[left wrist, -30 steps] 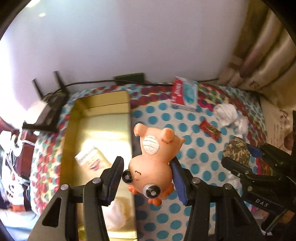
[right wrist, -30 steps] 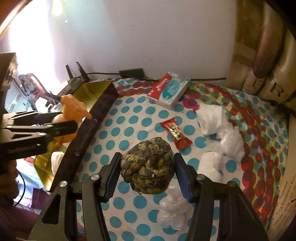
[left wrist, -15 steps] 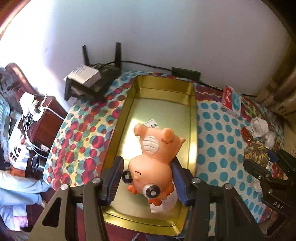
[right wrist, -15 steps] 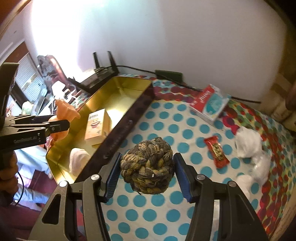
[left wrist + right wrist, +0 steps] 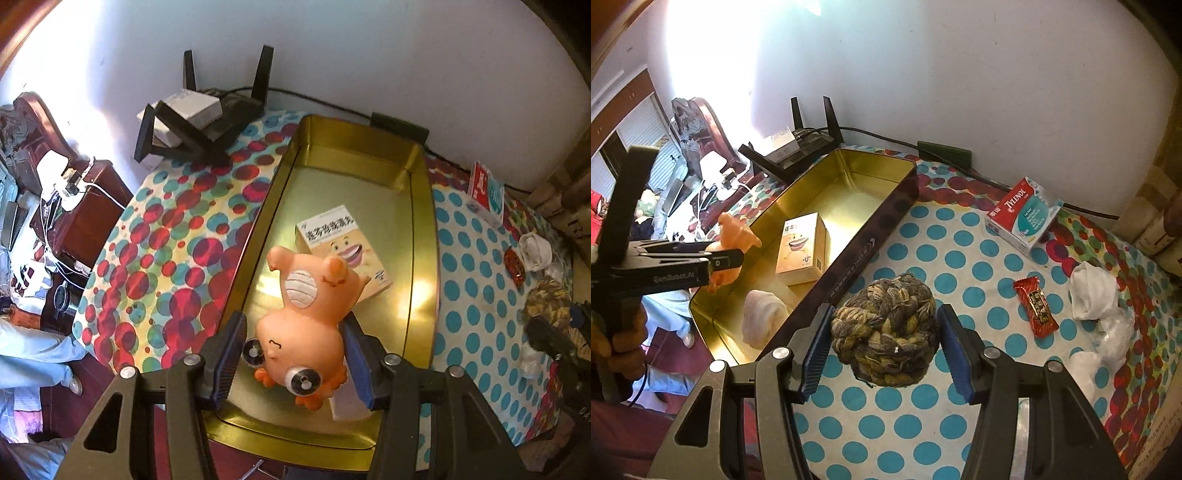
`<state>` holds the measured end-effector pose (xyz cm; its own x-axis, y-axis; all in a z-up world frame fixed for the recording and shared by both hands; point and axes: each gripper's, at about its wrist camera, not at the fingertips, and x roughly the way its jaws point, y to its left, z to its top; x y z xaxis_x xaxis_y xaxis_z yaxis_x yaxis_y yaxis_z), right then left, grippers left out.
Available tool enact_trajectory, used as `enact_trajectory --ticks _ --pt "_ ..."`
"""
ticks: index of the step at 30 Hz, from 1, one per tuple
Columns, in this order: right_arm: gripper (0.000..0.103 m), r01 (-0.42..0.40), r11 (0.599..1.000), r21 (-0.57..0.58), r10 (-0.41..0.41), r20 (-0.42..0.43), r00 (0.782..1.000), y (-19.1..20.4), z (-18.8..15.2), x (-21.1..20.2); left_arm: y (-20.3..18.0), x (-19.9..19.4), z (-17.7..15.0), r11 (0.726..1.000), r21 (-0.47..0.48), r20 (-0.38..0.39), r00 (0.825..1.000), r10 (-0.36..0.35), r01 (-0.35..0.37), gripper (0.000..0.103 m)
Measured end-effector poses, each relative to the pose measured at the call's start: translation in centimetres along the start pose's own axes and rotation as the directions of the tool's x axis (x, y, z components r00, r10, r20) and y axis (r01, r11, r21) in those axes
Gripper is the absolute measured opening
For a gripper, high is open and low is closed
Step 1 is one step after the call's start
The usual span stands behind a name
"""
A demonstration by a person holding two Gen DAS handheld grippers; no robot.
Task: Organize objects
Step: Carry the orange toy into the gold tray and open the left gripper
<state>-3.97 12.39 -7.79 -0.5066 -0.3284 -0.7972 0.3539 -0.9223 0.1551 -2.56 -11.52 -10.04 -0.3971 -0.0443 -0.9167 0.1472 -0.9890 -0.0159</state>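
The orange toy pig (image 5: 306, 325) is clamped upside down between the jaws of the left gripper (image 5: 295, 363), hanging above the gold tin (image 5: 354, 147); it hides part of the small yellow box (image 5: 332, 229) and most of a white roll (image 5: 762, 321) lying inside. The right gripper (image 5: 884, 347) is closed on a ball of braided rope (image 5: 886, 328) above the dotted cloth (image 5: 960, 258), beside the tin. The red box (image 5: 1021, 214), the red candy (image 5: 1036, 306) and the white bundles (image 5: 1093, 291) lie farther right, the last ones hard to make out.

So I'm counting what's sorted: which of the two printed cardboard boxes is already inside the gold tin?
The tan box with the cartoon smile, lying flat in the gold tin. The red-and-teal Tylenol box is outside it, on the dotted cloth near the wall.
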Motion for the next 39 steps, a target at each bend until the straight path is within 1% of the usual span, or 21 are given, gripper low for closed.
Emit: enact_trajectory --ticks 2,9,21,25,27,31,34,36,39 --pt "0.054 0.004 1.000 0.001 -0.004 -0.002 1.000 0.0 -0.1 0.0 0.1 0.7 -0.2 1.000 0.000 -0.017 1.000 -0.016 0.016 0.053" --pt "0.054 0.015 1.000 0.003 -0.015 -0.008 1.000 0.1 -0.2 -0.1 0.3 2.5 -0.6 1.000 -0.005 -0.054 0.998 -0.014 0.014 0.054" --pt "0.054 0.022 1.000 -0.002 -0.022 -0.023 0.999 0.3 -0.2 0.2 0.6 3.5 -0.6 1.000 -0.023 -0.077 0.997 -0.013 0.011 0.057" --pt "0.054 0.021 1.000 -0.008 -0.021 -0.027 0.999 0.5 -0.2 0.4 0.6 3.5 -0.4 0.999 -0.027 -0.083 0.996 -0.028 0.026 0.057" --pt "0.054 0.020 1.000 -0.013 -0.020 -0.028 0.999 0.6 -0.1 0.5 0.6 3.1 -0.3 0.999 -0.030 -0.070 0.997 -0.039 0.037 0.057" --pt "0.054 0.015 1.000 -0.025 -0.016 -0.029 0.999 1.1 0.2 0.7 0.6 2.2 0.1 0.999 -0.026 -0.047 0.998 -0.033 0.032 0.058" --pt "0.054 0.005 0.999 -0.043 -0.006 -0.025 1.000 1.5 0.6 0.8 0.7 1.0 0.3 1.000 -0.021 -0.015 1.000 -0.024 0.024 0.058" --pt "0.054 -0.003 0.997 -0.071 0.002 -0.020 1.000 2.1 1.3 1.0 0.6 -0.2 0.4 1.000 -0.011 0.015 1.000 -0.012 0.012 0.059" --pt "0.054 -0.027 0.994 -0.108 0.027 -0.002 1.000 3.3 2.8 1.6 0.7 -2.0 0.4 1.000 -0.004 0.058 0.998 -0.017 0.018 0.059"
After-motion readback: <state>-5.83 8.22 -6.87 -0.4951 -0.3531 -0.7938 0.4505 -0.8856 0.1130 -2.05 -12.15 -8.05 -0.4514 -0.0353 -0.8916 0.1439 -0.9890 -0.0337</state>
